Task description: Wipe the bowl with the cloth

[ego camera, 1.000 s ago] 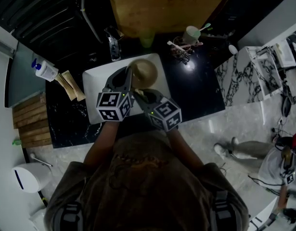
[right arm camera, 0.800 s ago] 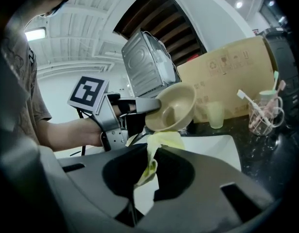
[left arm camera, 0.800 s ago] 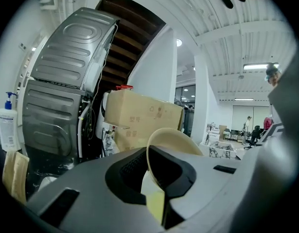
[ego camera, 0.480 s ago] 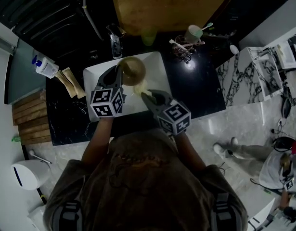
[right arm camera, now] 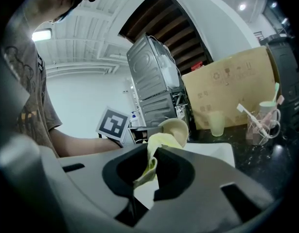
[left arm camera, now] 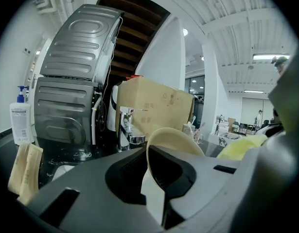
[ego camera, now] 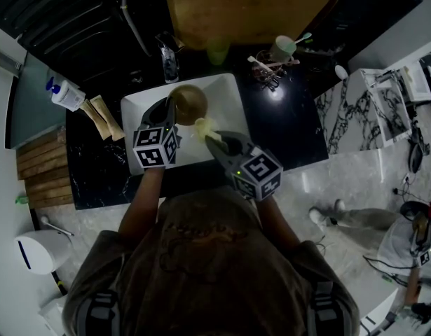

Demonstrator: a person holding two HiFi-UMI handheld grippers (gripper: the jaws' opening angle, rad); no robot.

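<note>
A tan bowl (ego camera: 189, 103) hangs tilted over the white sink (ego camera: 226, 93), its rim pinched by my left gripper (ego camera: 171, 107). In the left gripper view the cream rim (left arm camera: 174, 141) stands on edge between the jaws of the left gripper (left arm camera: 155, 176). My right gripper (ego camera: 210, 138) is shut on a yellow cloth (ego camera: 204, 126), which sits just right of and below the bowl. In the right gripper view the cloth (right arm camera: 158, 144) rises from the shut right gripper (right arm camera: 148, 171) toward the bowl (right arm camera: 177, 128). Whether cloth and bowl touch is unclear.
A tap (ego camera: 167, 63) stands behind the sink on the black counter. A cardboard box (ego camera: 243, 12), a green cup (ego camera: 215, 53) and a mug of brushes (ego camera: 278, 47) line the back. A soap bottle (ego camera: 66, 96) and tan packets (ego camera: 103, 121) lie to the left.
The left gripper has carried the bowl a little leftward. The right gripper has drawn back toward the person, and the cloth has moved out from the bowl to its lower right.
</note>
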